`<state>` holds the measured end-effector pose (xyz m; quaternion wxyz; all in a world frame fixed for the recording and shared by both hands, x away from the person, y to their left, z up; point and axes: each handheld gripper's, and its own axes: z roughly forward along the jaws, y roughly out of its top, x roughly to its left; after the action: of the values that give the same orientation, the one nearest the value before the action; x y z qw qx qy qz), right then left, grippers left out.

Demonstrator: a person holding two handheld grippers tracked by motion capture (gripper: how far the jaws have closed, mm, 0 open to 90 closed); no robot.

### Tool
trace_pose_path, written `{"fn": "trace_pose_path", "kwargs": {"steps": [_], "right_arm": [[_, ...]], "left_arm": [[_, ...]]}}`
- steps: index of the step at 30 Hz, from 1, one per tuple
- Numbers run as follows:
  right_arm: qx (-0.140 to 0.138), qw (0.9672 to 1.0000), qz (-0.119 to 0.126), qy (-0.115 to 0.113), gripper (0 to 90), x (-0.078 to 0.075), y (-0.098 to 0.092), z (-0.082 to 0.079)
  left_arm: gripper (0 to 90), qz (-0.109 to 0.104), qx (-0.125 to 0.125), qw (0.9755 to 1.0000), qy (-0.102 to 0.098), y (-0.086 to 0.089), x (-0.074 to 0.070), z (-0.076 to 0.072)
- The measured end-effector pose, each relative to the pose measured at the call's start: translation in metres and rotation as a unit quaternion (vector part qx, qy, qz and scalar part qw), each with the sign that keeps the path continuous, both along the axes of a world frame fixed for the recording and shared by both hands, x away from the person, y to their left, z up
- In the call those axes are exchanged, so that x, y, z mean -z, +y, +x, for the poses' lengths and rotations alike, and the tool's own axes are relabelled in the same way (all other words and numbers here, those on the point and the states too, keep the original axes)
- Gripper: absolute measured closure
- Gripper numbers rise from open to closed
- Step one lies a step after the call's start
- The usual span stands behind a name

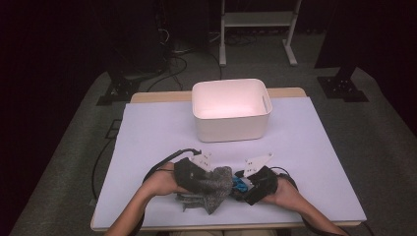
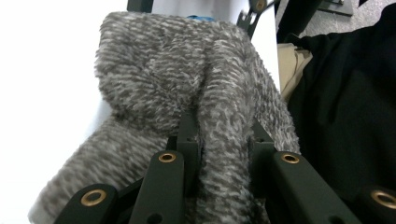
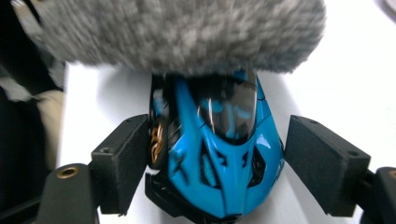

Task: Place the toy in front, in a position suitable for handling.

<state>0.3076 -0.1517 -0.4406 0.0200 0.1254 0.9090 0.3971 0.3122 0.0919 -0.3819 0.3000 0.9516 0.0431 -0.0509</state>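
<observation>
A grey fuzzy sock (image 1: 216, 189) lies bunched at the near middle of the table. My left gripper (image 1: 209, 178) is shut on it. In the left gripper view a fold of the sock (image 2: 187, 79) runs between the two black jaws of the left gripper (image 2: 219, 140). A small glossy blue toy car (image 1: 239, 184) sits on the table just right of the sock. In the right gripper view the car (image 3: 219, 154) lies between the open pads of my right gripper (image 3: 217, 168), nose toward the camera. The sock (image 3: 177, 32) overhangs the car's far end.
A white plastic bin (image 1: 231, 125) stands at the back middle of the pale lilac table cover (image 1: 157, 128). Both forearms come in from the table's front edge. The person's dark clothing (image 2: 345, 116) shows at the right of the left gripper view.
</observation>
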Motion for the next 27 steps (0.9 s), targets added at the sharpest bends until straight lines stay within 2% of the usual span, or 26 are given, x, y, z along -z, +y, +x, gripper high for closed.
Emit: {"fn": "trace_pose_path", "kwargs": {"steps": [5,8,11,12,13,15,18,20,22,23,24,27], "right_arm": [[0.001,1.0000,0.000,0.001,21.7,-0.001,-0.001,-0.001],[-0.001,0.9999,-0.007,-0.010,21.6,-0.001,-0.001,-0.004],[-0.002,1.0000,-0.004,-0.008,21.4,-0.001,-0.002,-0.004],[0.000,1.0000,-0.004,-0.003,24.5,-0.002,-0.003,-0.004],[-0.006,1.0000,0.002,-0.003,25.0,-0.003,-0.005,-0.005],[-0.012,0.9999,-0.002,-0.005,26.5,-0.002,-0.006,-0.007],[-0.007,0.9998,0.005,0.016,24.8,0.001,-0.009,-0.003],[-0.011,0.9998,0.005,0.014,24.8,0.001,-0.011,-0.003],[-0.019,0.9998,0.003,0.011,21.9,0.001,-0.010,-0.005],[-0.023,0.9997,-0.003,0.007,20.2,0.002,-0.009,-0.006],[-0.026,0.9996,-0.010,0.001,18.7,0.003,-0.007,-0.007],[-0.026,0.9995,-0.016,-0.004,20.4,0.009,-0.003,-0.008]], "left_arm": [[73.3,-0.003,-0.001,1.0000,-0.002,-0.001,0.001,-0.001],[73.3,0.000,0.000,1.0000,-0.006,-0.001,0.001,-0.004],[73.3,0.001,0.001,1.0000,-0.006,-0.002,0.002,-0.004],[73.3,0.006,-0.001,0.9999,-0.011,-0.003,0.003,-0.005],[73.2,0.007,-0.001,0.9999,-0.012,-0.003,0.004,-0.005],[73.3,0.011,-0.002,0.9999,-0.010,-0.004,0.006,-0.004],[73.3,0.007,-0.002,0.9999,-0.009,-0.008,0.008,-0.003],[73.3,0.010,-0.001,0.9999,-0.012,-0.011,0.008,-0.003],[73.4,0.019,0.008,0.9995,-0.023,-0.023,0.006,-0.001],[73.5,0.019,0.008,0.9995,-0.023,-0.023,0.006,-0.001],[74.2,0.024,0.012,0.9992,-0.028,-0.036,0.006,0.001],[75.0,0.038,0.035,0.9980,-0.036,-0.057,0.009,0.004]]}}
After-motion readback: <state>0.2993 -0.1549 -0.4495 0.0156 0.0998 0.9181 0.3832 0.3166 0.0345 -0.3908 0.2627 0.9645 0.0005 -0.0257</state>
